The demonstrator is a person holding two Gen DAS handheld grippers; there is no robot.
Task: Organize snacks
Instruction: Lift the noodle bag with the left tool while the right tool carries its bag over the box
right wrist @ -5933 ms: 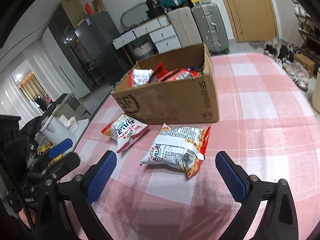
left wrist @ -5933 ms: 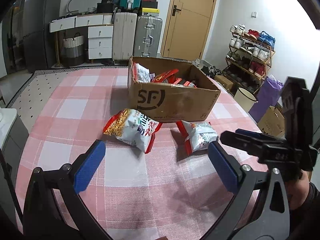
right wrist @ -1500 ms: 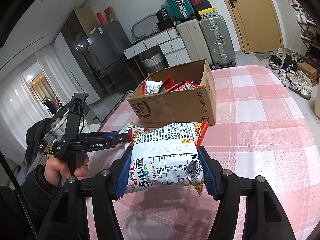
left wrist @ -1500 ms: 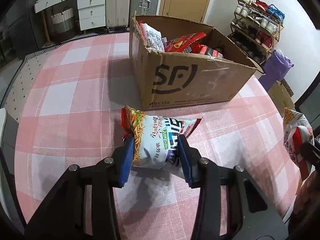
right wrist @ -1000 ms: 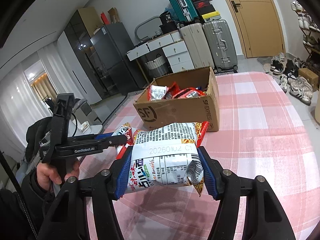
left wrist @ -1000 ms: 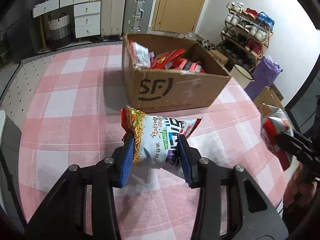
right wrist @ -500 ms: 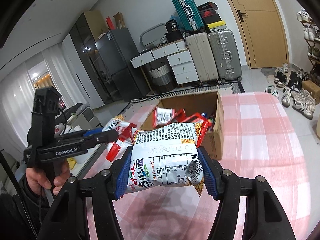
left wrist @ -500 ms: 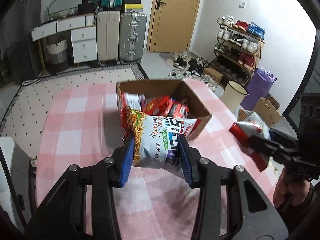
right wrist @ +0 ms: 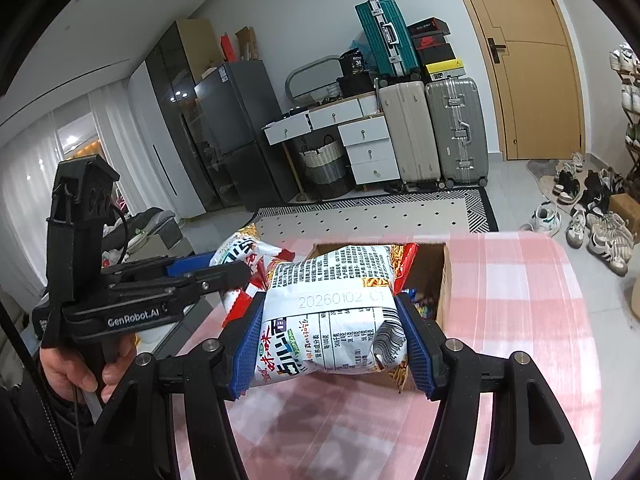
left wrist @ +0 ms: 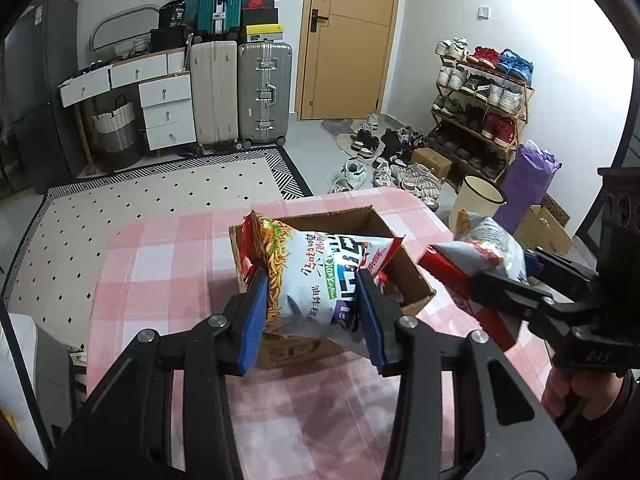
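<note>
Left-wrist view showed the left gripper [left wrist: 310, 312] clamped on a noodle snack bag [left wrist: 316, 276], its blue pads [left wrist: 253, 316] pressing both sides of the packet, which was held in the air printed face up. Below and behind the bag sat the open cardboard box [left wrist: 408, 272], resting on the pink checked tablecloth [left wrist: 160, 264] toward the far edge of the table; red packets inside were partly visible beneath the held bag. To the right in the same view, the right gripper [left wrist: 500, 276] came in from the side, closed on a second snack bag [left wrist: 484, 248], with a hand [left wrist: 568, 392] around its grip.

From the right wrist camera, that second snack bag [right wrist: 340, 320] was squeezed between the right gripper's [right wrist: 328, 344] blue pads [right wrist: 416, 344], back label and date stamp facing up, and it hung just in front of the box [right wrist: 444, 276], covering most of the opening. At the left edge of this view the left gripper [right wrist: 236, 268] held its noodle snack bag [right wrist: 240, 252] beside the near left corner of the box, and a hand [right wrist: 80, 372] in a dark sleeve gripped its handle. Both bags were off the tablecloth [right wrist: 520, 320], near each other but not touching as far as I could tell.
</note>
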